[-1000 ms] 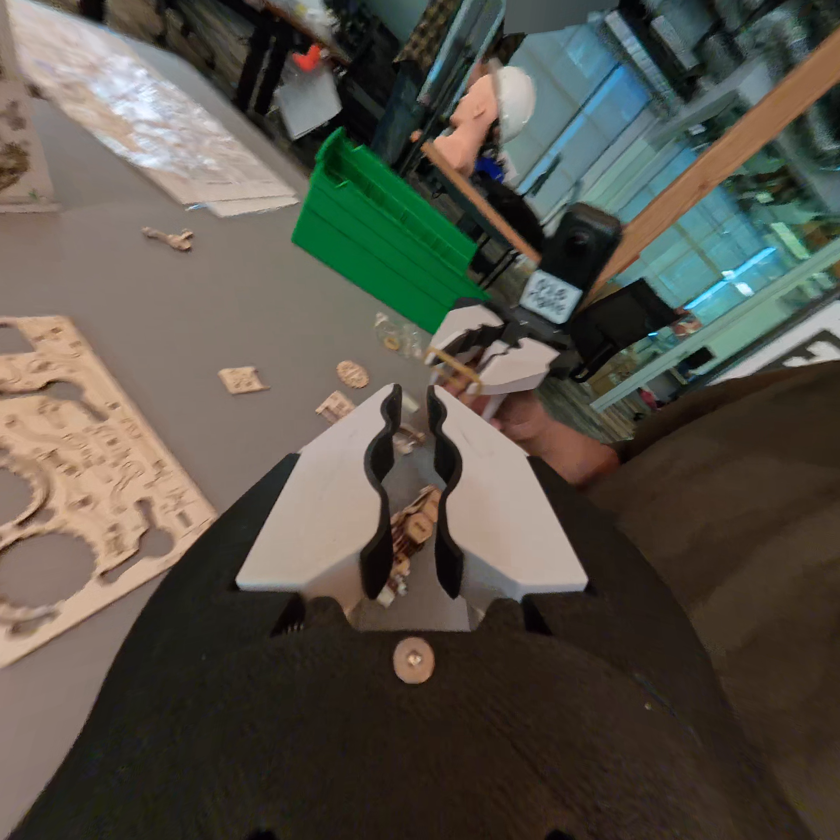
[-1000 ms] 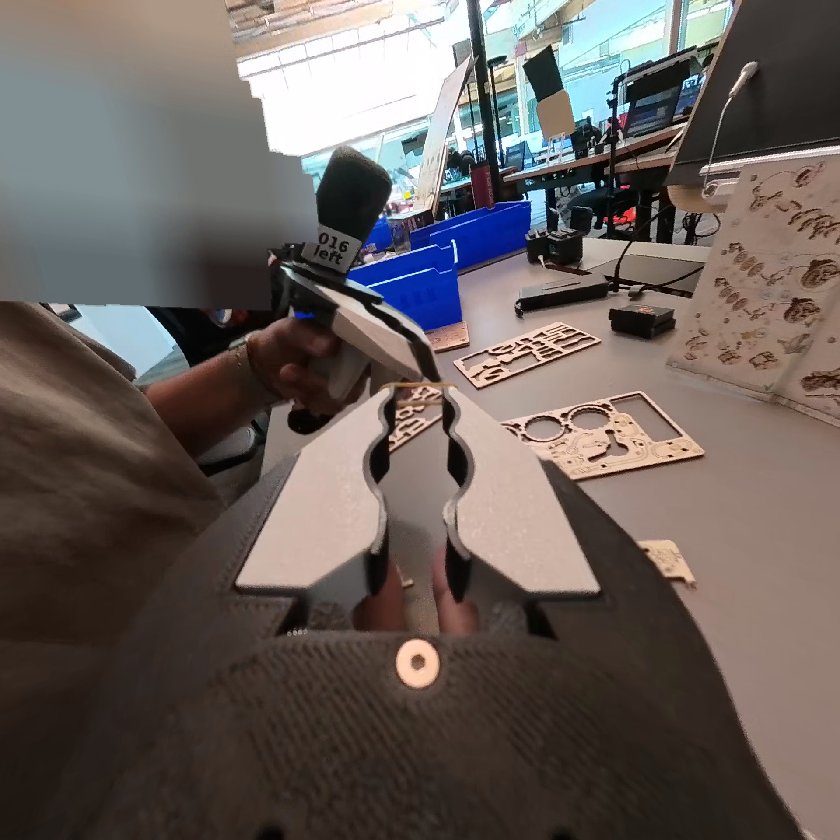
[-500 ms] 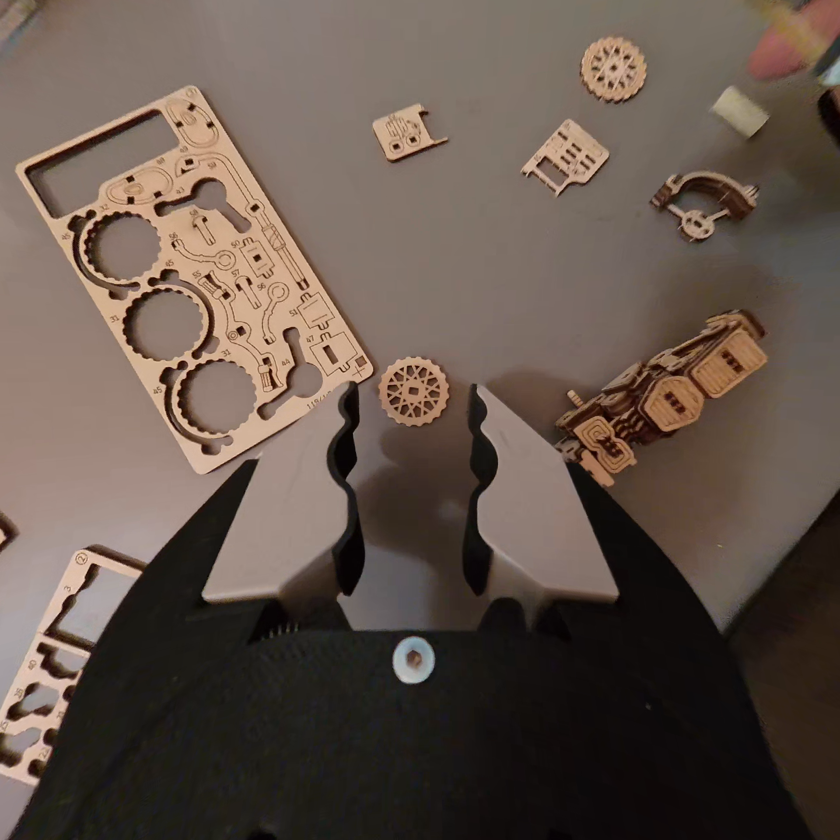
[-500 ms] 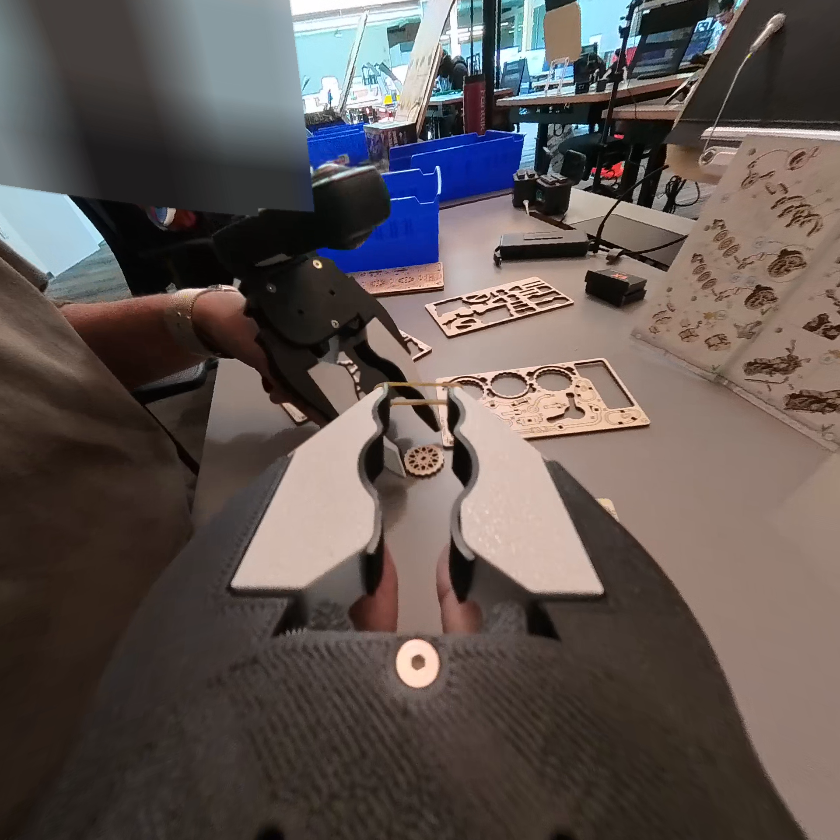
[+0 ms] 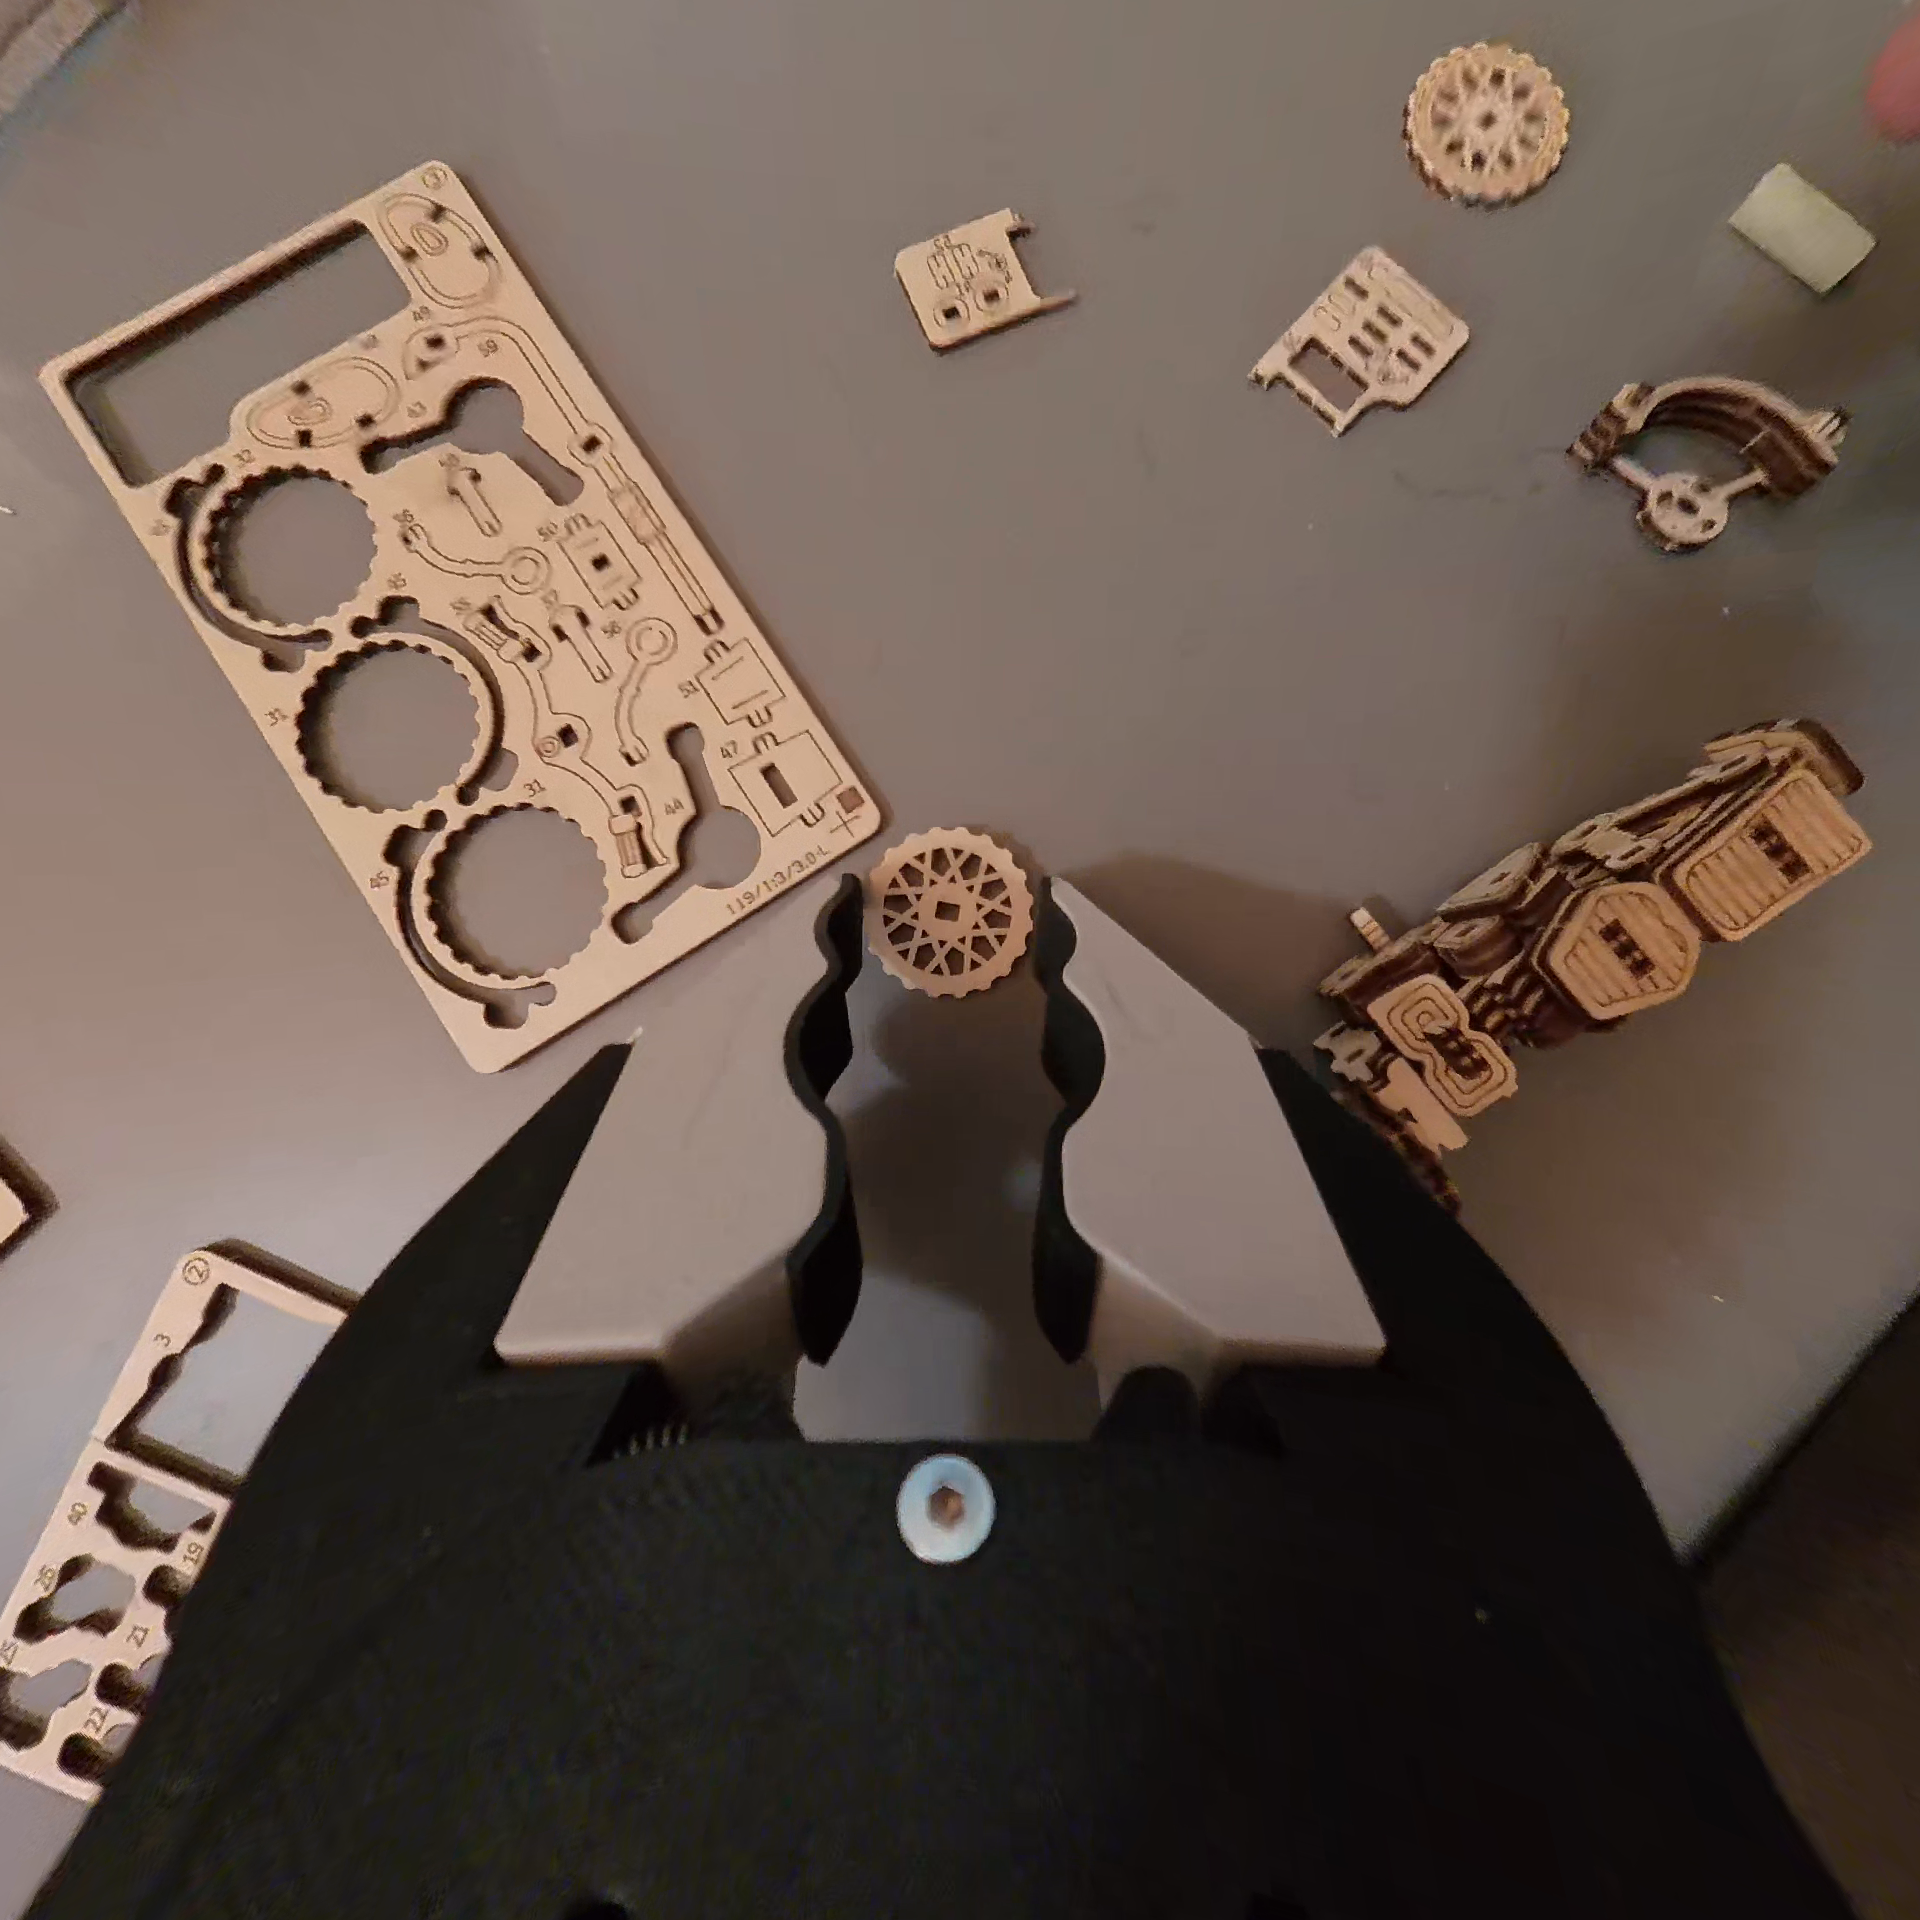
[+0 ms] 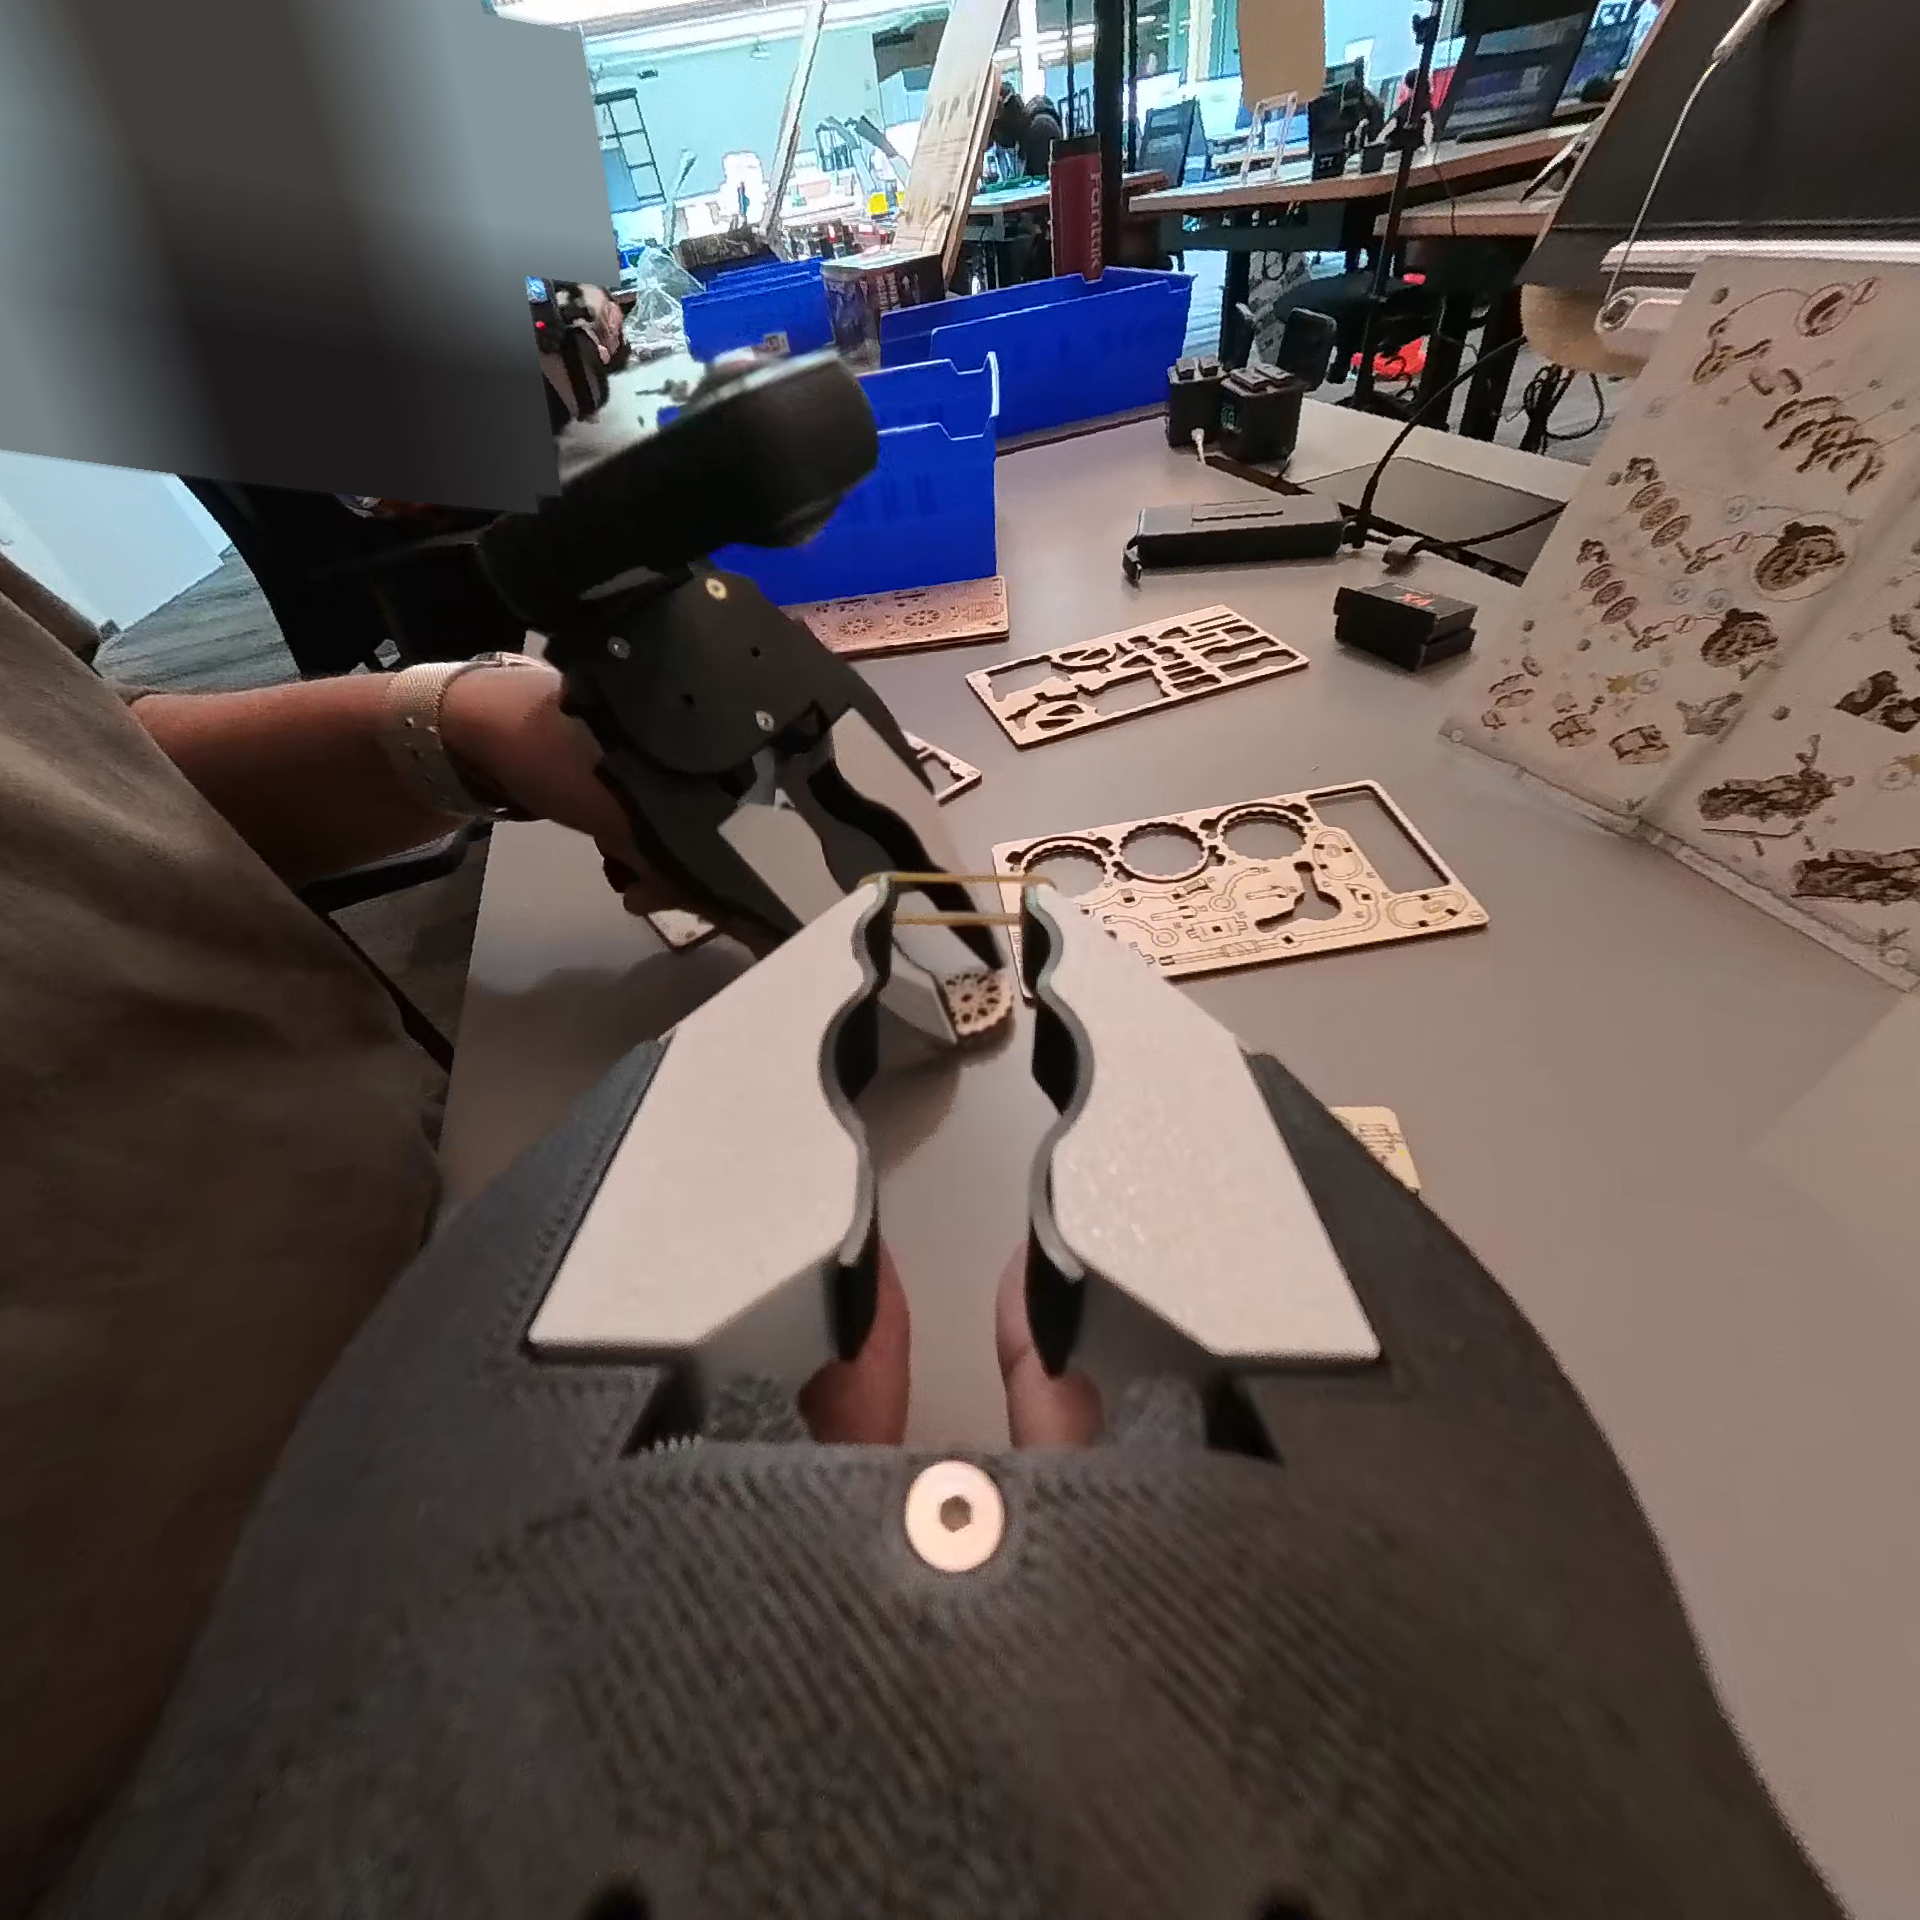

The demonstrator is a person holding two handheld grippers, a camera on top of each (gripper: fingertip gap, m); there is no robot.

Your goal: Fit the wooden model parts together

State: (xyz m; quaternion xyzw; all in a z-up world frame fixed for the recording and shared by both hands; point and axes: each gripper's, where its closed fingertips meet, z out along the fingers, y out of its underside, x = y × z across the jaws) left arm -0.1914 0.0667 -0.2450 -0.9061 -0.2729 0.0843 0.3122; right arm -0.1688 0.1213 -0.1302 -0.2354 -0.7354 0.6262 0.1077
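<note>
- I am in a large open workshop, at a grey table (image 6: 1558, 1195).
- Behind the table: blue bins (image 6: 1039, 343) and long desks with monitors (image 6: 1507, 73).
- On the table: laser-cut wooden sheets (image 6: 1236, 894).

The left wrist view is looking dim and warm, with the left tool (image 5: 945, 914) casting a soft shadow on the grey desk (image 5: 1143, 623). The right wrist view is glowing brighter, daylight flooding the background; wide-angle bending is curving its edges, and nearby cloth is blurring.
</note>
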